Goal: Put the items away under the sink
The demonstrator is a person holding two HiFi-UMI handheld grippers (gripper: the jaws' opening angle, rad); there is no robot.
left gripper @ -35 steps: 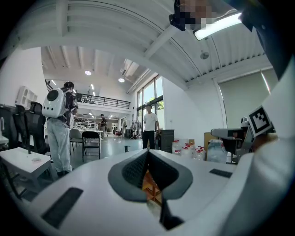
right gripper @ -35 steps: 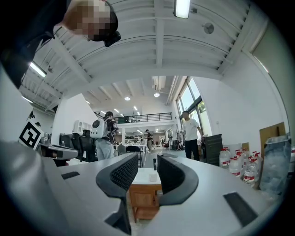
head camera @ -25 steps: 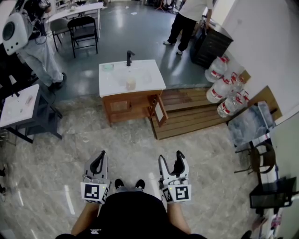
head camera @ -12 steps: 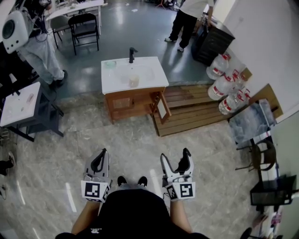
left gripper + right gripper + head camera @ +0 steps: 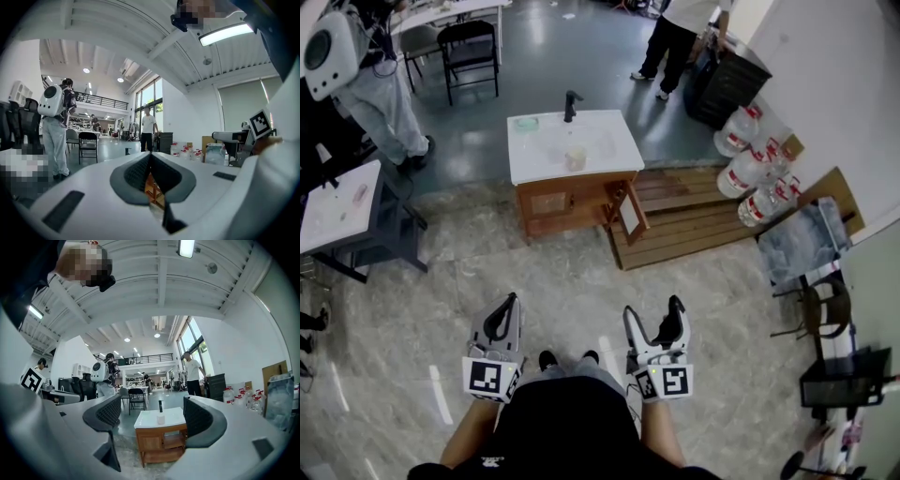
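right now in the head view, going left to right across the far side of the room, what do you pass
person with white backpack → black chair → sink cabinet → water jugs

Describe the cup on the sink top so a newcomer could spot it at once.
Look for the wooden sink cabinet beside the wooden pallet. On its white top, just in front of the black tap, stands a small pale cup. Unlike the flat greenish dish at the far left corner, it stands upright in the middle.
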